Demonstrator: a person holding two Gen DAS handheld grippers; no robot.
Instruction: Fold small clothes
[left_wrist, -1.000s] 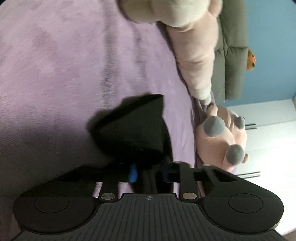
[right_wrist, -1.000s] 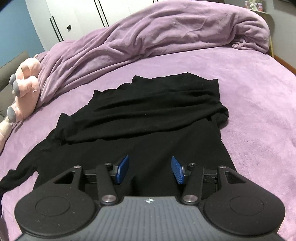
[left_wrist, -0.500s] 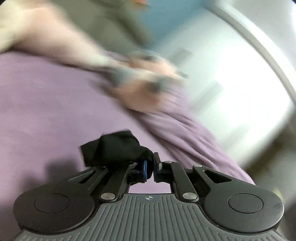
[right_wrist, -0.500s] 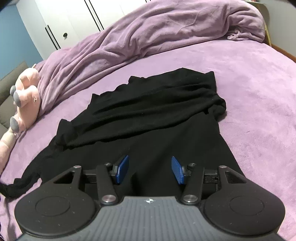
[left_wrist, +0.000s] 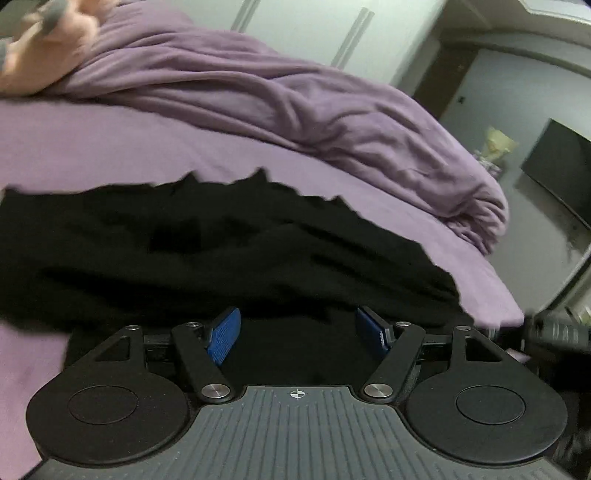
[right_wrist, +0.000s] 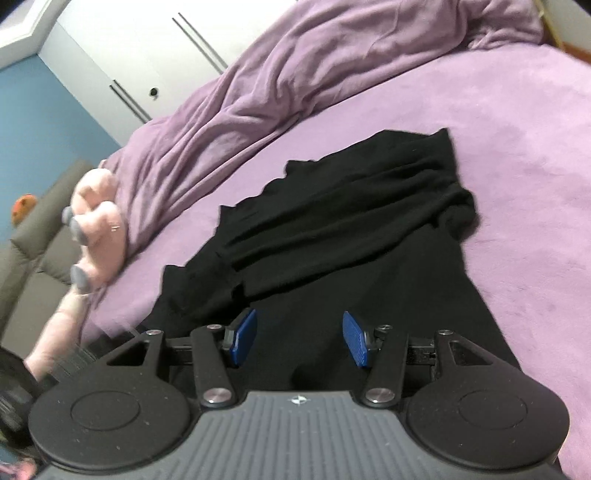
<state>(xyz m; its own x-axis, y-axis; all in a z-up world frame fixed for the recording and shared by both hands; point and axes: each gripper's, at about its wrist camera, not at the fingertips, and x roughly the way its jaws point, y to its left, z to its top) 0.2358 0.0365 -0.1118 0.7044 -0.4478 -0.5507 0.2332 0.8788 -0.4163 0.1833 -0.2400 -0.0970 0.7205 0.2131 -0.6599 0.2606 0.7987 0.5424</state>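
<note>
The bed (right_wrist: 517, 122) is covered by a purple plush sheet. A black garment (right_wrist: 351, 229) is laid flat on it, with one part folded over the rest and creased. A bunched purple blanket (right_wrist: 295, 74) is heaped along the far side of the bed. A pink plush toy (right_wrist: 98, 229) with grey pads is seen at the blanket's edge.

**My two grippers, up close**

I see the left gripper (left_wrist: 297, 334) and right gripper (right_wrist: 300, 341) built alike: ribbed grey housing with a small crosshair mark, two round black discs, black linkage arms on silver screws, and blue textured pads (right_wrist: 243, 336) on the fingers.
</note>
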